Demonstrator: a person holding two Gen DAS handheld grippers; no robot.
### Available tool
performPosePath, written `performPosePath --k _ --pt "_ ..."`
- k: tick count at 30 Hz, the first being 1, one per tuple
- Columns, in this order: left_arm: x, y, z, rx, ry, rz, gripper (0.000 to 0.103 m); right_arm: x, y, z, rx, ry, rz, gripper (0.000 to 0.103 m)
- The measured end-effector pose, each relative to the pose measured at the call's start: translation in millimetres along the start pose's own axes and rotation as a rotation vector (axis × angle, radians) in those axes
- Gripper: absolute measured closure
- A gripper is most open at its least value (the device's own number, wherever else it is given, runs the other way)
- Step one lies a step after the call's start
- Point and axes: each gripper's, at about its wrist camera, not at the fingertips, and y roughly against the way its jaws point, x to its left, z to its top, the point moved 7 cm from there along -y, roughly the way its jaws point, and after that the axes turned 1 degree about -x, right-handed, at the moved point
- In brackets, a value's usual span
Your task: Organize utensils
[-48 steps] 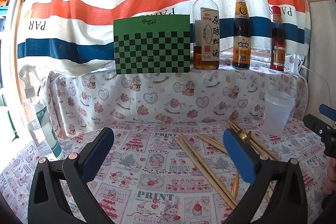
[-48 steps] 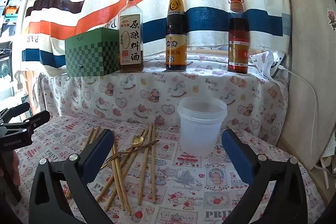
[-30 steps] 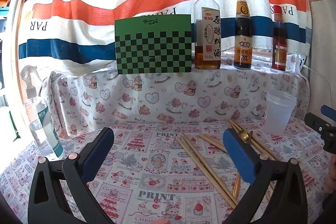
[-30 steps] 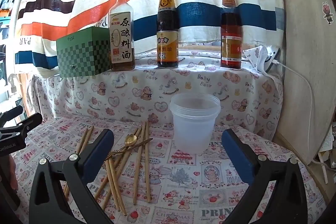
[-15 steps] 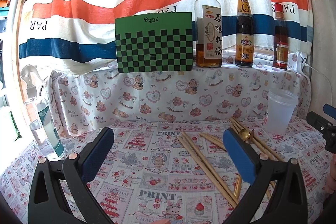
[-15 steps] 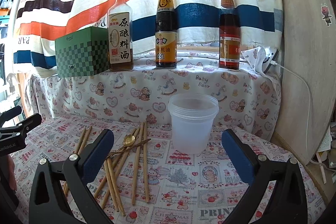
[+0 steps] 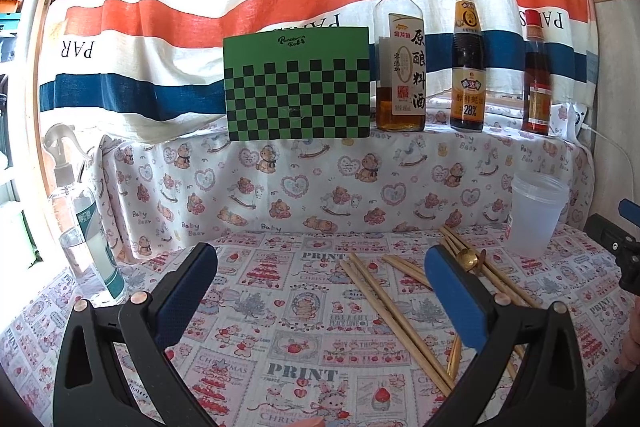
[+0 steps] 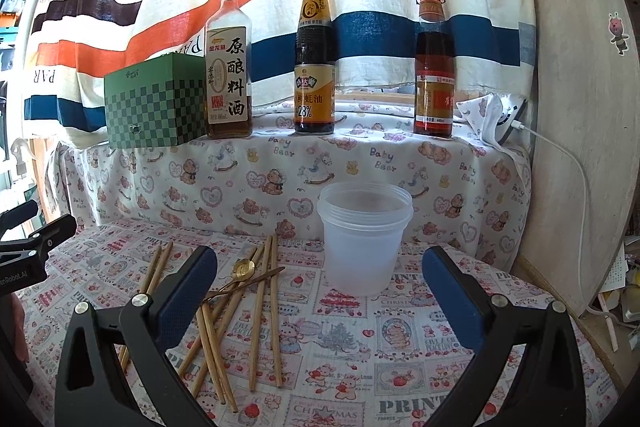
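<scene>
Several wooden chopsticks [image 7: 394, 315] [image 8: 256, 311] lie scattered on the printed tablecloth, with a small gold spoon [image 7: 467, 259] [image 8: 245, 269] resting across them. A clear plastic cup [image 7: 534, 219] [image 8: 365, 237] stands upright and empty just right of them. My left gripper [image 7: 320, 291] is open above the cloth, the chopsticks lying under and beside its right finger. My right gripper [image 8: 320, 291] is open too, facing the cup, with the chopsticks by its left finger. Neither holds anything.
A cloth-covered shelf behind carries a green checkered box [image 7: 296, 85] [image 8: 156, 103] and three sauce bottles [image 8: 229, 67] [image 8: 315, 67] [image 8: 434, 67]. A spray bottle [image 7: 80, 219] stands at the far left. A white cable [image 8: 576, 179] hangs by the right wall board.
Both cameras have shifted slightly; the scene sits a little differently in each view. Both grippers stay open and the chopsticks, spoon and cup have not moved.
</scene>
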Motion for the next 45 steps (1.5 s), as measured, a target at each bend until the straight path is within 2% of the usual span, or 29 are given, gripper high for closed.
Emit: performPosePath --k 45 --pt "3.1 2.2 1.6 -0.002 0.017 -0.016 0.0 -1.1 0.9 0.8 -0.004 0.002 -0.002 0.0"
